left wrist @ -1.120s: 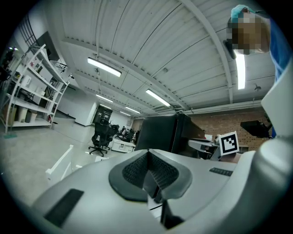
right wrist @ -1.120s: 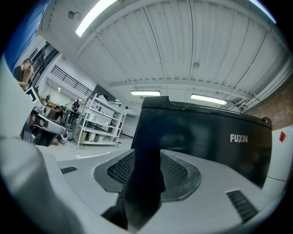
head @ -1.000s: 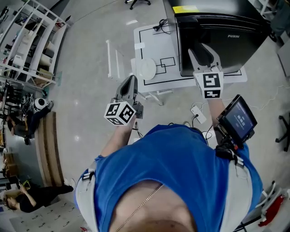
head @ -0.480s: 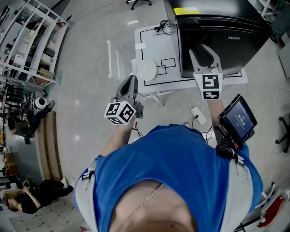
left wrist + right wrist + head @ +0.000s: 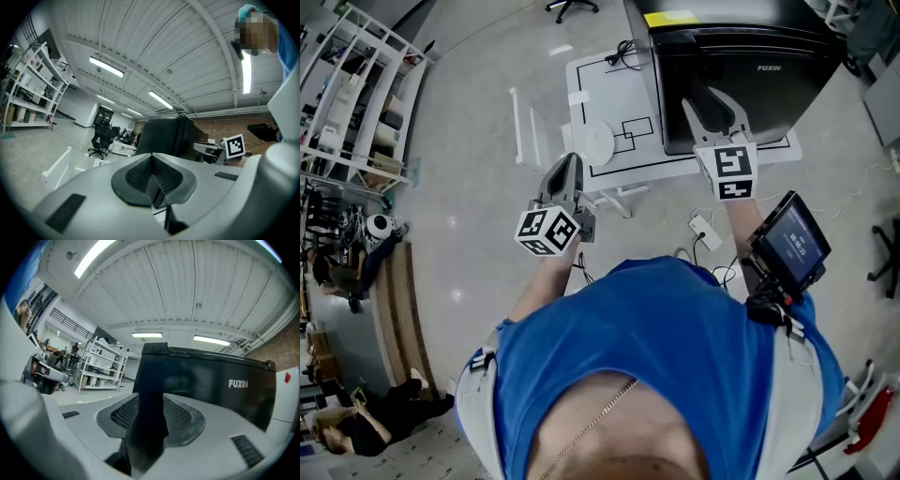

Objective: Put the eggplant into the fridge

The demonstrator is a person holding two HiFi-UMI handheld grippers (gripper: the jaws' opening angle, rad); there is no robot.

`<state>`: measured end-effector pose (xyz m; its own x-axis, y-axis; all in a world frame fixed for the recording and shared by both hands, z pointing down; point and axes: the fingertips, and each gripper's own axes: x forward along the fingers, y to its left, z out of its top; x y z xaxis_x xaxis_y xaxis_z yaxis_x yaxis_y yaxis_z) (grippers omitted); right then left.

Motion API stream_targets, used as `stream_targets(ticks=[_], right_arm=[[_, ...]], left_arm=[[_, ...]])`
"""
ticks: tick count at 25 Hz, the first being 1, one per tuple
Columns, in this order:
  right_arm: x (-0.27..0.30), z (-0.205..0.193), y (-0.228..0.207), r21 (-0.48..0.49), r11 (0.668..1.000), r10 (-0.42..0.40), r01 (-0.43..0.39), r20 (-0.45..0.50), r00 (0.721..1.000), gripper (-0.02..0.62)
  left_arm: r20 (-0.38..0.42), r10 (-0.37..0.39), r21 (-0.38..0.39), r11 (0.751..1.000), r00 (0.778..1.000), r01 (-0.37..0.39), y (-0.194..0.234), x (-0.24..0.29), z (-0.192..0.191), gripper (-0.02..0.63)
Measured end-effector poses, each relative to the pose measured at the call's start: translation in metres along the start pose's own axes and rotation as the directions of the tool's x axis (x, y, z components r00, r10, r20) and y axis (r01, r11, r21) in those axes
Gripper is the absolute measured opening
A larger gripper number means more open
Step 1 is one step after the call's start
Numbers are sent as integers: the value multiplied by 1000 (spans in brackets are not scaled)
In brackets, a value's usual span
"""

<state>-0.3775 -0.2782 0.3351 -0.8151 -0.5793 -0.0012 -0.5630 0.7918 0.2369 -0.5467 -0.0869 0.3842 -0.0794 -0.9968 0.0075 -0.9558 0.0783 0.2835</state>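
The black fridge stands with its door closed at the far right, beside a white table. My right gripper is held level right before the fridge front, open, with only the dark door showing through the gap at my right gripper. My left gripper hovers over the floor near the table's front edge, shut with nothing in it; in its own view the left gripper has its pads pressed together, and the fridge rises ahead. No eggplant shows in any view.
A white plate lies on the table, which has black lines marked on it. Metal shelving fills the far left. A power strip and cables lie on the floor. A tablet rides on the right forearm.
The head view has drifted, so fridge and table sit slightly higher and further left. Both grippers keep their poses and jaw states.
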Motion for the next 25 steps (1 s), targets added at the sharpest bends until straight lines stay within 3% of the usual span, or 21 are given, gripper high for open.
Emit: stream_targets(ticks=[7,16,25], right_arm=[[-56,6,10,68,998,-10,11,-9,1000,166],[-152,12,53,136,988,-71,73,-21,997,63],[-171,-11,53,198,975,-91,100,-51,995,5]], left_arm=[[-20,-105,-7,995,994,104,-36,-2,0,8],[-18,-226,-19,974,974,226,-81,-49,-3,8],[-43,-291,-28,957,956,290,-98,-31,-14,8]])
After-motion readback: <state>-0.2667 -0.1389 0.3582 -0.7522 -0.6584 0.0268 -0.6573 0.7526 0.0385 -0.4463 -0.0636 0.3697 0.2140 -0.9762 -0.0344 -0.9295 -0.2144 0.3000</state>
